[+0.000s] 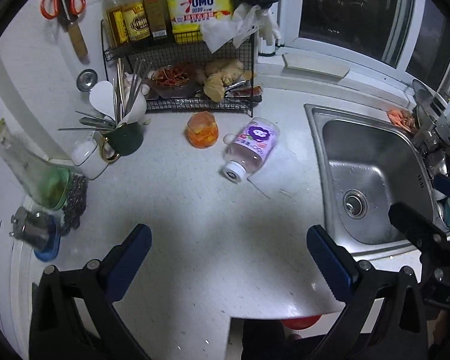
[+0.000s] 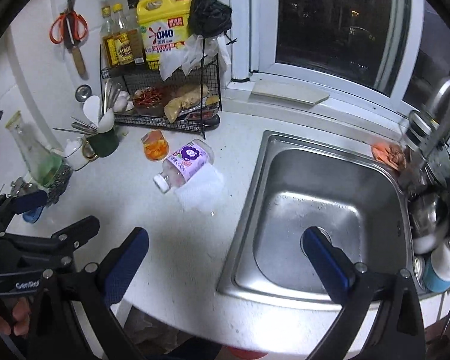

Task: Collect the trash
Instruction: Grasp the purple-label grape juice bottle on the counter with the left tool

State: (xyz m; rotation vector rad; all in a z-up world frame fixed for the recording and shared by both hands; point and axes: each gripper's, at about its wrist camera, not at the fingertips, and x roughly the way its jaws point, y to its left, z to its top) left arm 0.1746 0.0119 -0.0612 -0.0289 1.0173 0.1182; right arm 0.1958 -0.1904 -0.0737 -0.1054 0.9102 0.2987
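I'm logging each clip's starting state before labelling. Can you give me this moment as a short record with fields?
setting: white kitchen counter beside a steel sink
likely trash: purple-labelled plastic bottle lying on its side; white paper towel beside it, seen only in the right wrist view
nearby: orange-filled glass jar, upright
left gripper: open, empty, above the counter
right gripper: open, empty, at the sink edge
collected so far: nothing held

A white bench [image 1: 195, 225] meets a white wall [image 1: 30, 60] on the left. A steel sink [image 2: 300, 210] is set into it. Behind, a white-framed window [image 2: 339, 21] shows darkness outside with scattered lights.
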